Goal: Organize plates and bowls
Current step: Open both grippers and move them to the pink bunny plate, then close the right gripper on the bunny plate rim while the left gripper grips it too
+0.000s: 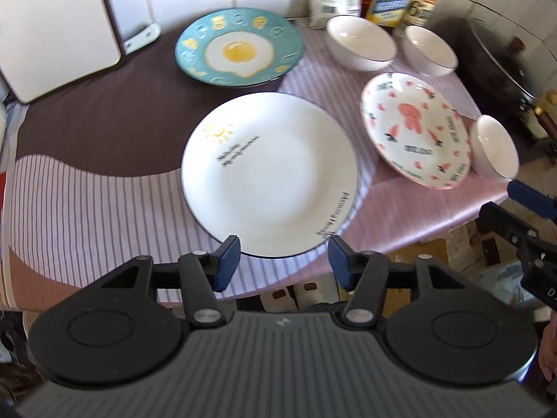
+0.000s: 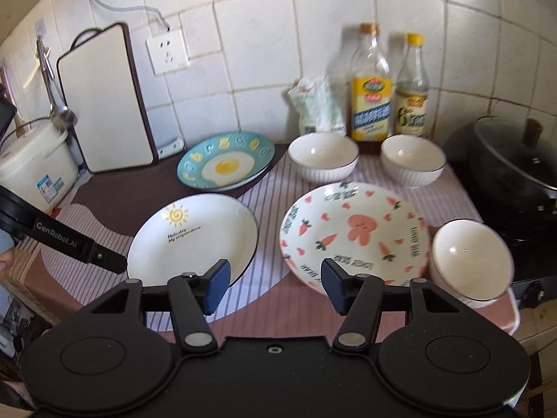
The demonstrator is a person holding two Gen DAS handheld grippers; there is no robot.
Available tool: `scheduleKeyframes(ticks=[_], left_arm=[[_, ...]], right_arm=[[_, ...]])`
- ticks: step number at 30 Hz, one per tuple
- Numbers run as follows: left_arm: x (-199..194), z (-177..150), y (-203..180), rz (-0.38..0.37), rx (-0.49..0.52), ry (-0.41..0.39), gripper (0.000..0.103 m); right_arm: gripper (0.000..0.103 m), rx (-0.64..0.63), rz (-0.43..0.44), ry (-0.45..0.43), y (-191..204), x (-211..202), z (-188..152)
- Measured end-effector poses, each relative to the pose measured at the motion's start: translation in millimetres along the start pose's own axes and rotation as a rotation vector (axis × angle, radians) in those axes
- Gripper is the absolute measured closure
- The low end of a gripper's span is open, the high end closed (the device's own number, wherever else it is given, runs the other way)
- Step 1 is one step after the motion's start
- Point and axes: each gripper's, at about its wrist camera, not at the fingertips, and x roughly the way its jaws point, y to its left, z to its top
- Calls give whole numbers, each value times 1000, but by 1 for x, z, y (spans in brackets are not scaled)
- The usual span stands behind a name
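Observation:
Three plates lie on the counter: a white sun plate (image 1: 268, 174) (image 2: 195, 237), a teal fried-egg plate (image 1: 238, 47) (image 2: 226, 163) and a pink rabbit plate (image 1: 414, 129) (image 2: 355, 233). Three white bowls stand around the rabbit plate: two behind it (image 1: 360, 41) (image 2: 322, 155), (image 1: 430, 48) (image 2: 412, 158) and one at its right (image 1: 496, 146) (image 2: 470, 261). My left gripper (image 1: 283, 261) is open and empty at the near rim of the sun plate. My right gripper (image 2: 275, 285) is open and empty, above the counter's front edge between the sun and rabbit plates.
A striped cloth (image 2: 264, 195) covers the counter. A cutting board (image 2: 104, 104) leans on the tiled wall at the left, beside a rice cooker (image 2: 34, 170). Bottles (image 2: 370, 94) and a bag (image 2: 318, 104) stand at the back. A black lidded pot (image 2: 518, 160) sits at the right.

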Motion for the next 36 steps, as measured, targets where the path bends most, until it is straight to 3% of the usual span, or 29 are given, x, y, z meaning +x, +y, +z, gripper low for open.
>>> scheduleKeyframes(ticks=[11,18,25,30,36], left_arm=[[-17,3,-57,-45,70,-23,35],[-12,18,-90,-61,123,-89,27],[12,42,-108,-81,162,-167,21],[36,60,-116,-94,217,-229,18],[76,80,-114,-100,227,-237,16]], right_arm=[[34,62,-31,-138,-24,-52,-11],[32,89,-71,-187,-42,-54,-20],[32,157,-102,-185,-62,-21,-35],[32,194,-60,-198,-70,12,-56],[32,210,-65,-186,-81,54,-69]])
